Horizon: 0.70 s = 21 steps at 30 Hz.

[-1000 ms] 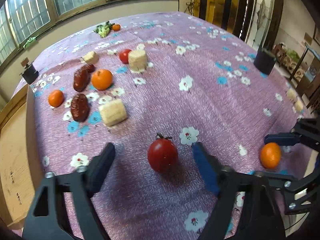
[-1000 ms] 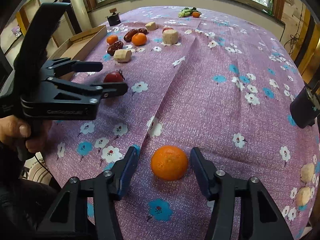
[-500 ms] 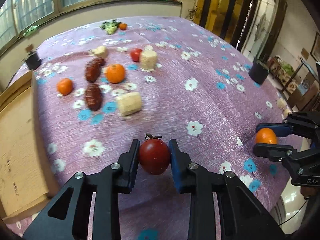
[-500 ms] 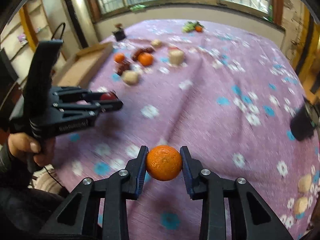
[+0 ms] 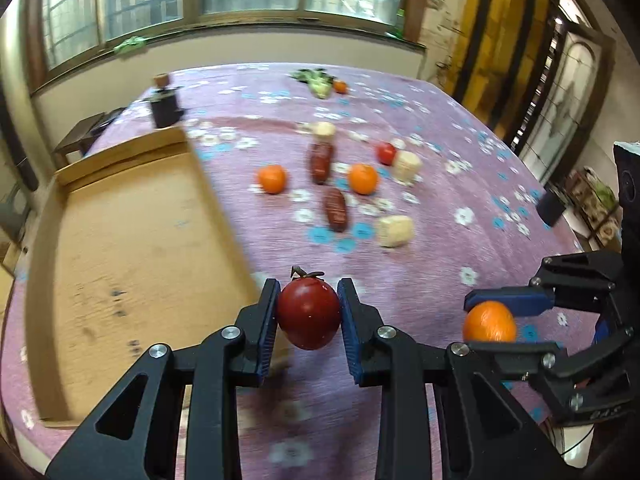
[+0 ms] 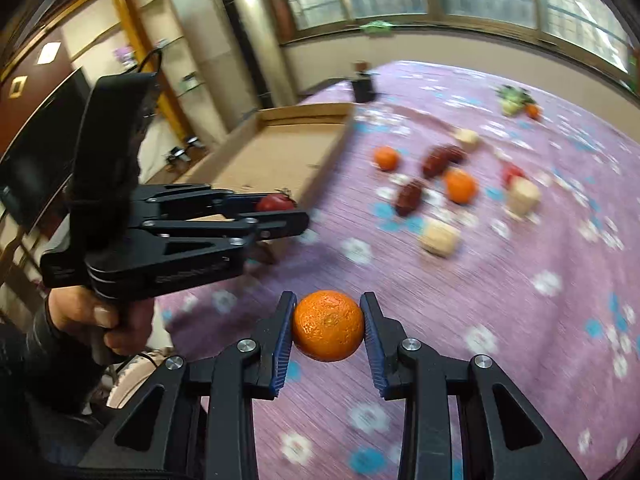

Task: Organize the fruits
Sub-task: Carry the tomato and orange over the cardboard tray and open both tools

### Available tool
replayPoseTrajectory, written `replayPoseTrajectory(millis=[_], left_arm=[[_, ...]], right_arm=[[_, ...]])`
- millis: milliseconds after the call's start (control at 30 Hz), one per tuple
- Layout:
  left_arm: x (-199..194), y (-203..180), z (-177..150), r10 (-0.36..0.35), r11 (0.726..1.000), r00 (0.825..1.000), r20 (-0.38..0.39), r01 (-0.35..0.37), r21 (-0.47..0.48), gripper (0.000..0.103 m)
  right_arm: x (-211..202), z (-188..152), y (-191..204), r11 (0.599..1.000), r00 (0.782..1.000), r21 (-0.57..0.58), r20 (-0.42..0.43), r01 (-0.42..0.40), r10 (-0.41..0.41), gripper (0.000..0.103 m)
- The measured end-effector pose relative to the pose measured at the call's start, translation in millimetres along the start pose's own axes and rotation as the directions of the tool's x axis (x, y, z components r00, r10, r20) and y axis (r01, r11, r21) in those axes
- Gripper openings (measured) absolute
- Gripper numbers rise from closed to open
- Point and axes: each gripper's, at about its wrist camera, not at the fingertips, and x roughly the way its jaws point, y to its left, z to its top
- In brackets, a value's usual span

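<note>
My left gripper (image 5: 308, 316) is shut on a dark red tomato (image 5: 309, 315) and holds it above the cloth, beside the near right corner of a shallow cardboard tray (image 5: 120, 236). My right gripper (image 6: 327, 326) is shut on an orange (image 6: 328, 325), lifted off the table. In the left wrist view the right gripper (image 5: 504, 320) with its orange (image 5: 489, 322) is at the right. In the right wrist view the left gripper (image 6: 280, 212) with the tomato (image 6: 274, 203) is in front of the tray (image 6: 276, 152).
On the purple flowered cloth (image 5: 460, 184) lie two oranges (image 5: 272, 179), (image 5: 362, 178), two brown oblong fruits (image 5: 335, 209), several pale cylinders (image 5: 395, 231) and a small tomato (image 5: 386, 152). Greens with a small orange (image 5: 320, 82) lie far back. Black boxes (image 5: 164, 106), (image 5: 551, 205) stand at the edges.
Both grippers closed on their fruits, lifted them off the cloth and swung left toward the cardboard tray, which now fills the left of the left wrist view.
</note>
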Motion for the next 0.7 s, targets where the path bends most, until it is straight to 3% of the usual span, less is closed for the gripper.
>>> replayPoseTrajectory(millis=[233,400,700], left_arm=[[-15.3,66.7,-8.1,0.105,0.989,0.994,0.009,-0.103,-0.103,0.027],[-16.7,104.9,-17.6,0.158,0.975,0.987,-0.016,-0.158,-0.156,0.027],[4.9,134.4,-36.3,0.164,0.966,0.981,-0.108,-0.182,-0.182,0.027]], right_arm=[[48.5,47.7,48.3,0.985,0.99,-0.093,-0.019,-0.144,0.143,0.033],[87.7,75.0,76.3,0.97,0.98,-0.14,-0.054,-0.199,0.193,0.033],[158.3,86.4,93.5,0.96,0.967,-0.181,-0.18,-0.213,0.181,0.033]])
